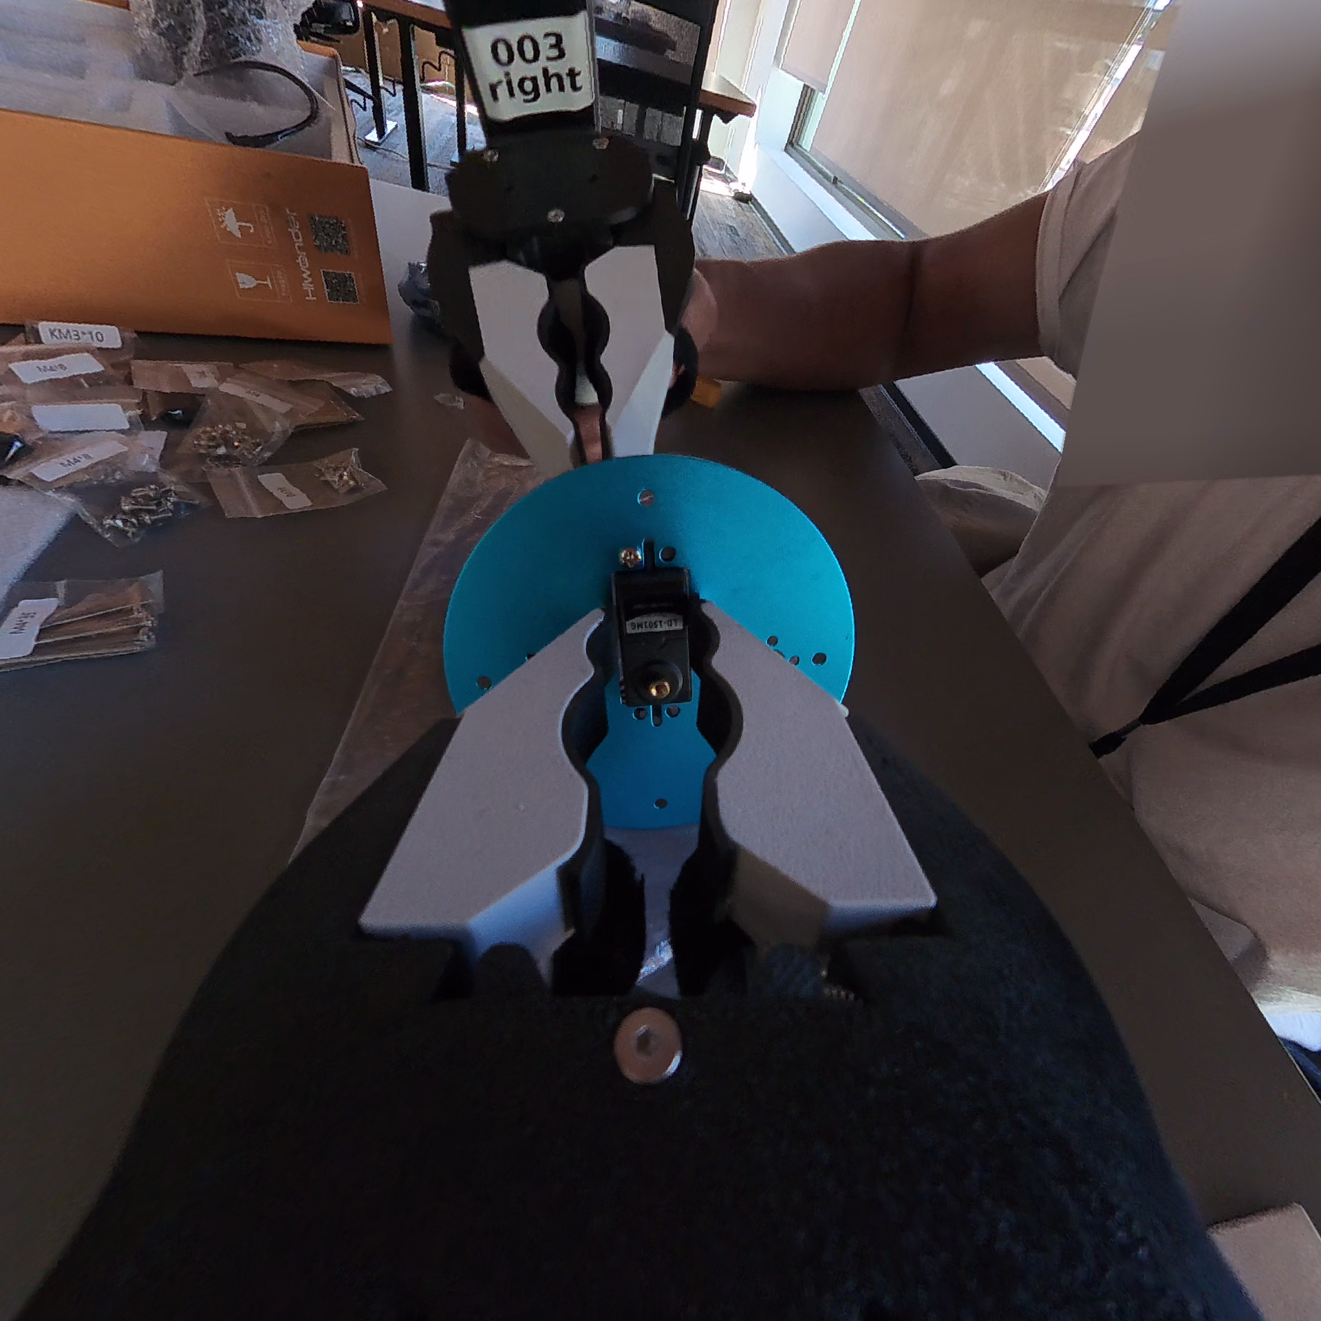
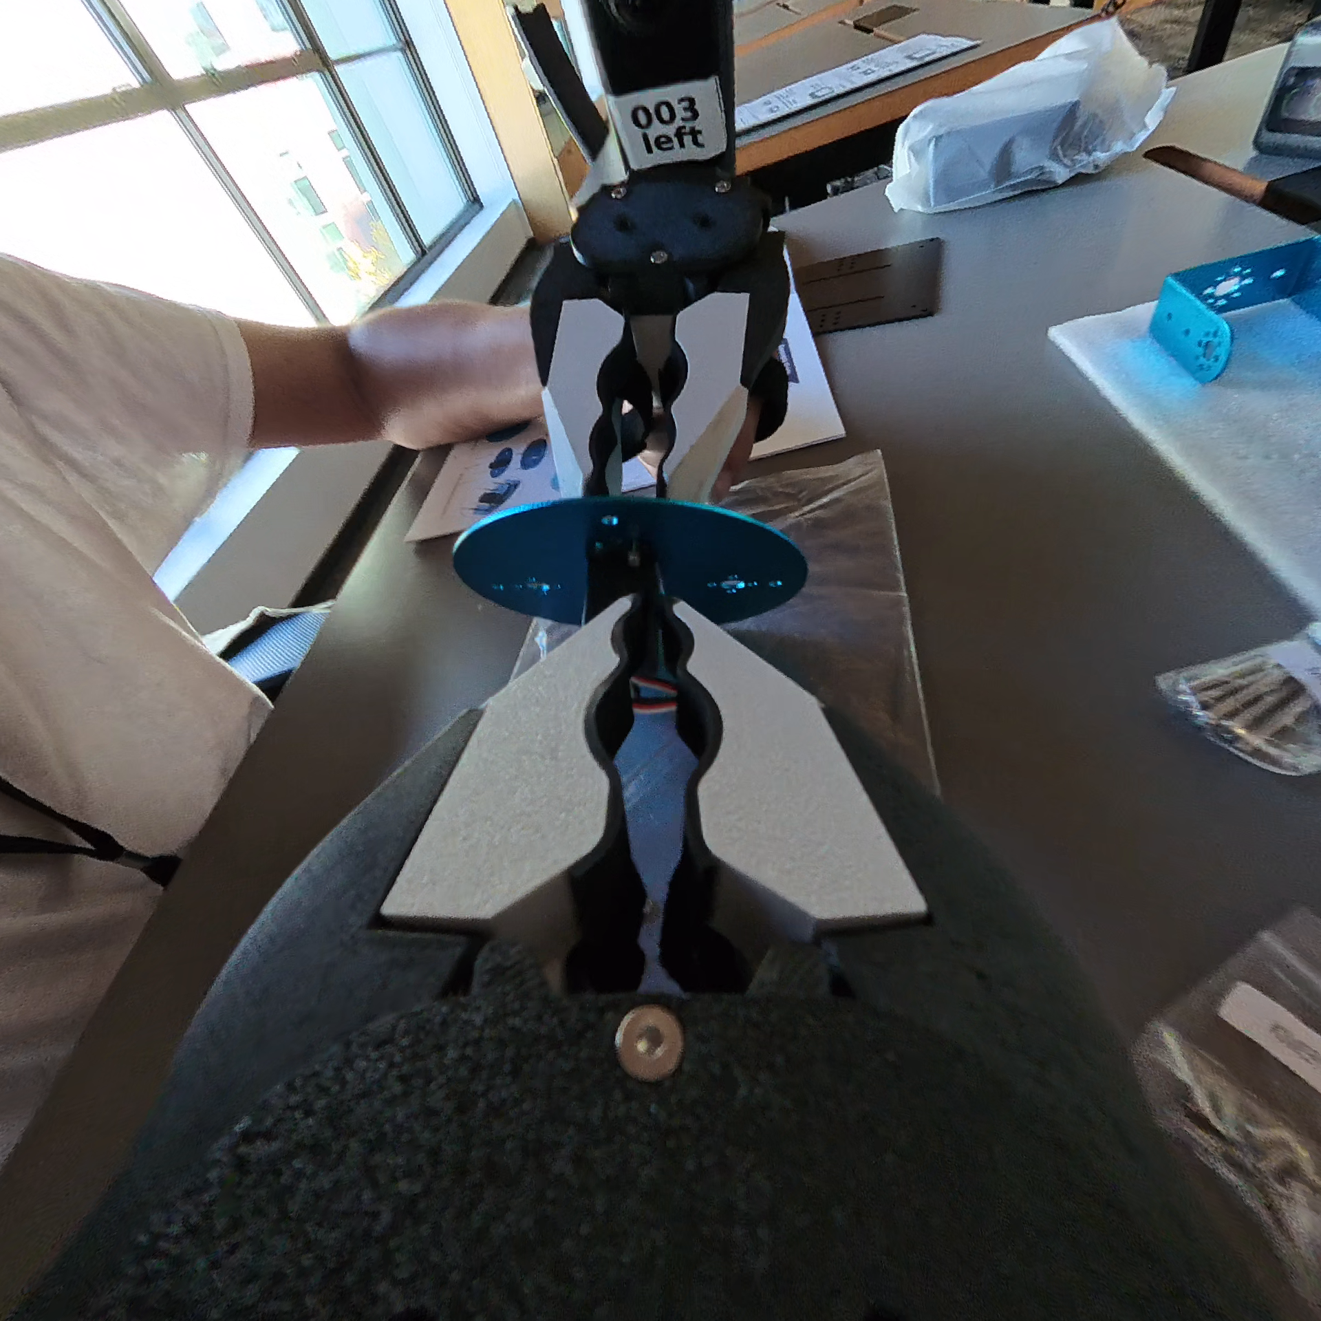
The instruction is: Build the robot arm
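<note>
White tag: I see black print.
Orange box: pale signs and print.
Small bags: white stickers with print.

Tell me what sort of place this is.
Probably an office or lab workbench used for kit assembly: bagged screws on a dark table, a blue metal bracket, and large windows beside more desks.

Office room used as a kit-assembly bench.

Dark worktop beside a window with roller blinds; more desks behind. Labelled bags of screws toward the worktop's far left edge, an orange carton, blue metal bracket on white foam, printed instruction sheets.
</note>
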